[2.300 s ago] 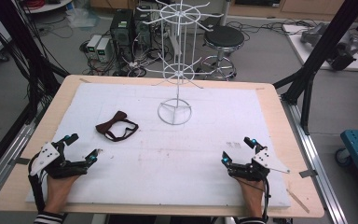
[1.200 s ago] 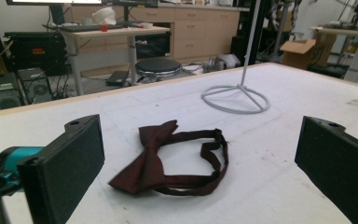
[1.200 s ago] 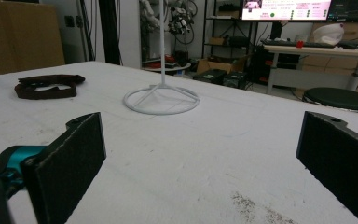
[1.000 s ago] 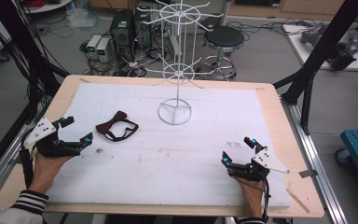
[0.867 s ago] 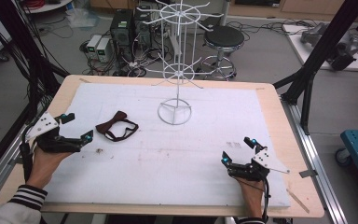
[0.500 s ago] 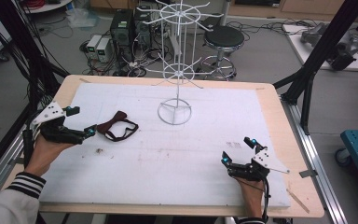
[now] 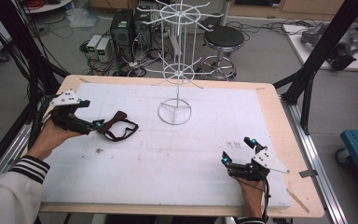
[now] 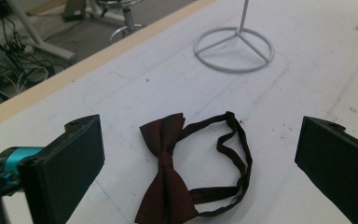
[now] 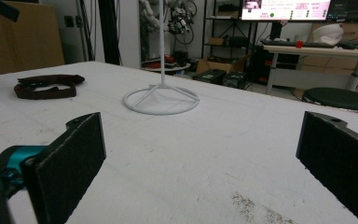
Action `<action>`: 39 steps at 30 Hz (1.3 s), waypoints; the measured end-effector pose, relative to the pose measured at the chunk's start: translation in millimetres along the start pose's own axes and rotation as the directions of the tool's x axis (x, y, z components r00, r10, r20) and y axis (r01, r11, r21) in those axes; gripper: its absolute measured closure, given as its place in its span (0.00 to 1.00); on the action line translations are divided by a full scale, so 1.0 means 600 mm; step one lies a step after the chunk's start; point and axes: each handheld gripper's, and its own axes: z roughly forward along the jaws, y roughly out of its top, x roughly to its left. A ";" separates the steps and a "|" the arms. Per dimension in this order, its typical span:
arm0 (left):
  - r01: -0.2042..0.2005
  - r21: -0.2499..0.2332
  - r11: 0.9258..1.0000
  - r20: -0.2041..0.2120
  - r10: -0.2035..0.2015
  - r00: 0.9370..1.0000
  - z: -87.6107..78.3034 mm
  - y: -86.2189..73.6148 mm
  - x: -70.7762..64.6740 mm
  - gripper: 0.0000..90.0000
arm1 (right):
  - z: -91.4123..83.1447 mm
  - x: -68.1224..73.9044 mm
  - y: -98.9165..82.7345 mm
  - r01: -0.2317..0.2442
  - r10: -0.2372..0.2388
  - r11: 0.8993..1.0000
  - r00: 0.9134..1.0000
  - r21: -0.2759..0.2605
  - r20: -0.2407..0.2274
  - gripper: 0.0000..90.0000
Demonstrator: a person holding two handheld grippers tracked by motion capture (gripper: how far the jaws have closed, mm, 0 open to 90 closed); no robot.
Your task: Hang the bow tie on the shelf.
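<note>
A dark red bow tie (image 7: 117,129) lay flat on the white mat (image 7: 177,158) toward the table's left side, its strap looped out beside the knot, as the left gripper (image 7: 94,125) hovered at its left end. In the left gripper view, the bow tie (image 8: 168,175) sat on the mat between the two black jaws, which stood wide apart with neither pad touching the fabric; the strap curled away to the right of the knot. A person's left hand (image 7: 51,135), in a striped cuff, held that gripper low over the mat.

The right gripper (image 7: 236,151) rested on the mat near the table's front right corner, well apart from the bow tie, its jaws likewise spread wide with nothing between them. Its own view looked across the bare mat toward the round base of a white wire stand (image 9: 161,99), with the bow tie (image 9: 46,86) farther off at the left.

The wire stand (image 7: 174,111) stood upright near the middle of the table's far half, just right of the bow tie.
</note>
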 end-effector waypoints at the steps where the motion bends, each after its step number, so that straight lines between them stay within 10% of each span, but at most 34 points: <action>1: -0.001 0.018 1.000 0.006 0.000 1.000 0.006 0.004 0.002 0.02 | 0.000 0.000 0.000 -0.001 0.001 1.000 1.000 0.002 -0.002 0.01; 19: -0.002 0.203 0.979 -0.020 0.006 1.000 0.073 0.022 0.038 0.02 | 0.001 0.000 0.000 0.009 -0.009 1.000 1.000 -0.002 -0.001 0.01; 34: -0.005 0.372 0.928 0.000 0.006 1.000 0.138 -0.006 0.034 0.02 | 0.001 -0.001 0.000 0.013 -0.013 1.000 1.000 -0.006 -0.003 0.01; 39: 0.003 0.387 0.922 -0.002 -0.002 1.000 0.147 -0.011 0.036 0.02 | 0.001 -0.001 0.000 0.009 -0.009 1.000 1.000 -0.004 0.000 0.01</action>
